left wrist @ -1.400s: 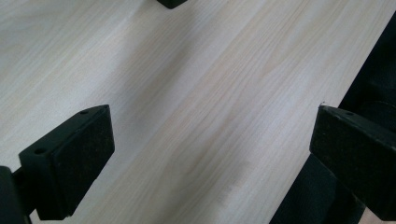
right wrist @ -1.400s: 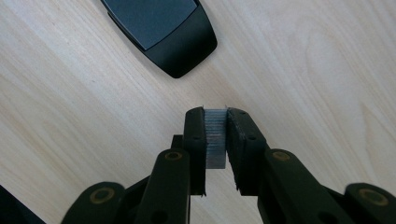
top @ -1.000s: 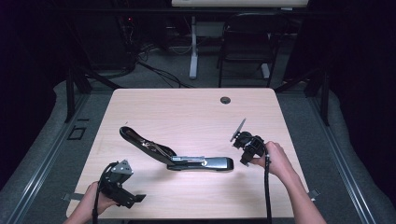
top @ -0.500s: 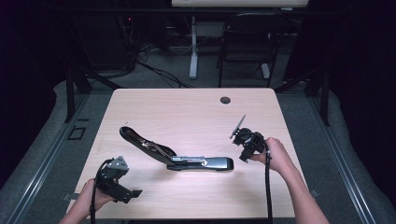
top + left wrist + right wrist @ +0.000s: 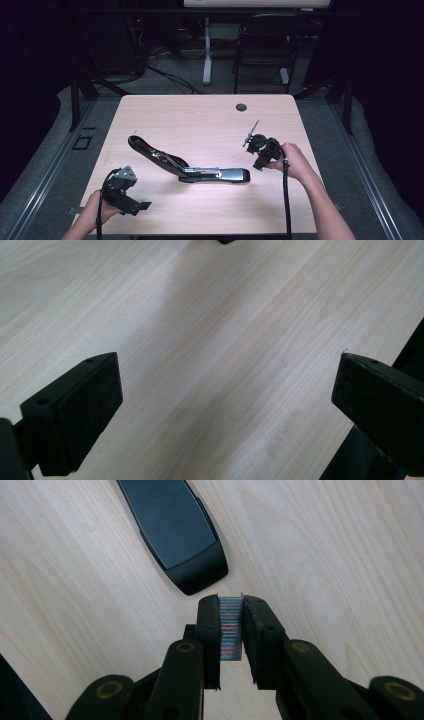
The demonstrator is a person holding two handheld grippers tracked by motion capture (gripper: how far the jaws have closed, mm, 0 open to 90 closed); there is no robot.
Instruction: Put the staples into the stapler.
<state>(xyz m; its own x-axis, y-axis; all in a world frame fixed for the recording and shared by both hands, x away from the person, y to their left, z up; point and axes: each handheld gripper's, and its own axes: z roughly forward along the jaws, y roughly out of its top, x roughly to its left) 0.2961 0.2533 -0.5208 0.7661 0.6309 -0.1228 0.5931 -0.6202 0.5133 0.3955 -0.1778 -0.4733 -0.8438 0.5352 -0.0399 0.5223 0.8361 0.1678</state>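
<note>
A black and silver stapler (image 5: 215,173) lies swung open in the middle of the wooden table (image 5: 200,120), its upper arm (image 5: 150,150) reaching toward the back left. My right gripper (image 5: 259,164) hovers just right of the stapler's front end. It is shut on a strip of staples (image 5: 230,627), held upright between its pads. The stapler's dark rounded end (image 5: 175,530) lies just ahead of those jaws. My left gripper (image 5: 141,205) sits low near the table's front left edge. It is open, and between its pads (image 5: 85,410) I see bare wood.
A round cable hole (image 5: 241,107) sits in the table near its far edge. Beyond the table stand a chair (image 5: 262,45) and a desk leg (image 5: 206,50) with cables on the floor. Dark metal rails run along the floor on both sides.
My left gripper has drifted a little left and back toward the table's front edge. The right gripper with the staples has shifted only slightly. The stapler has not moved.
</note>
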